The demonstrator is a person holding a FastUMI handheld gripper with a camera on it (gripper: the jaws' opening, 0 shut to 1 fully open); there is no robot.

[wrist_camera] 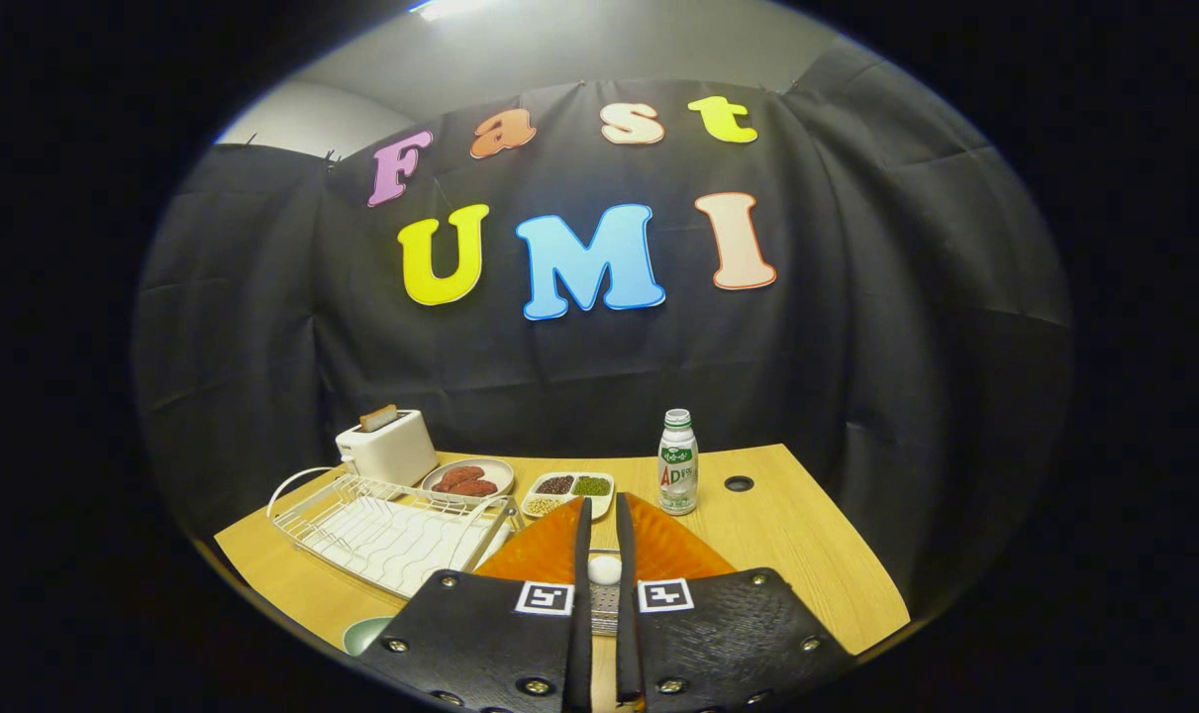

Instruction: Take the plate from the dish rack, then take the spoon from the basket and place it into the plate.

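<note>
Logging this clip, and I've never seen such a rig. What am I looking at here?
A person carries a handheld two-finger gripper; the camera rides on it, looking forward along the fingers. They stand almost together around a white rounded end above a mesh basket; whether they press on it is unclear. An orange plate lies just ahead on the wooden table. Beside it is a wire dish rack; beyond are a toaster, two dishes of food and a bottle.
</note>
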